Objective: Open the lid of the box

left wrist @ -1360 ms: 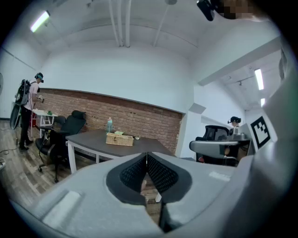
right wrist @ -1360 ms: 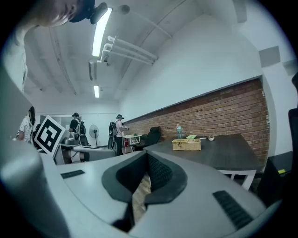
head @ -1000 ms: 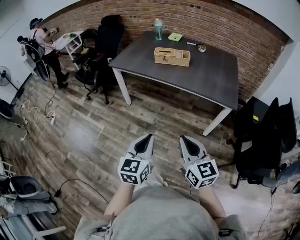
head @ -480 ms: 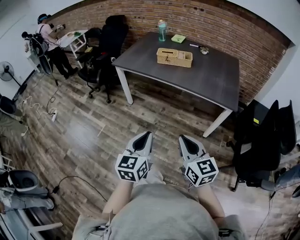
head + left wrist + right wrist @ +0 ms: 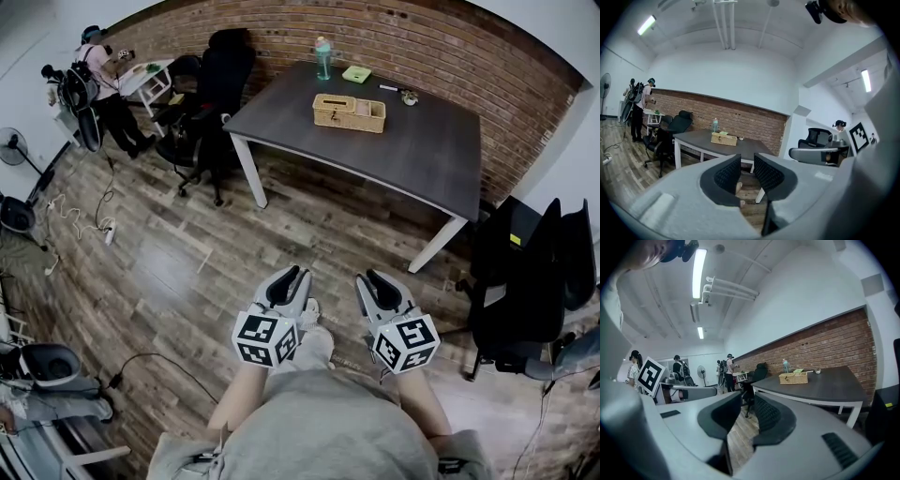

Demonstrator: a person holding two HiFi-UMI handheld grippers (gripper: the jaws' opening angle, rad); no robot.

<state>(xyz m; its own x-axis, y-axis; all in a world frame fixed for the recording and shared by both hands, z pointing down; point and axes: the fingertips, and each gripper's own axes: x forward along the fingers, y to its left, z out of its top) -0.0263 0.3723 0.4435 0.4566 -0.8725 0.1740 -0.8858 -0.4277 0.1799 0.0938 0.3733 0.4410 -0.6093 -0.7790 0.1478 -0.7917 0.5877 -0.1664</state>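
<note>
A woven wicker box [image 5: 349,112] with its lid down sits on the dark table [image 5: 412,150] at the far side of the room. It also shows small in the left gripper view [image 5: 723,138] and the right gripper view [image 5: 793,377]. Both grippers are held close to the person's body, over the wooden floor and well short of the table. The left gripper [image 5: 292,275] [image 5: 746,161] and the right gripper [image 5: 372,278] [image 5: 747,401] have just been opening. Each now shows a gap with nothing between its jaws.
A bottle [image 5: 322,58] and a flat green item [image 5: 355,73] stand behind the box. Black office chairs sit left of the table [image 5: 211,84] and at the right [image 5: 525,272]. A person [image 5: 94,84] stands by a small white table [image 5: 142,80]. Cables lie on the floor at left.
Both grippers' jaws were shut together and now stand apart. The hands have stayed about where they were, near the body.
</note>
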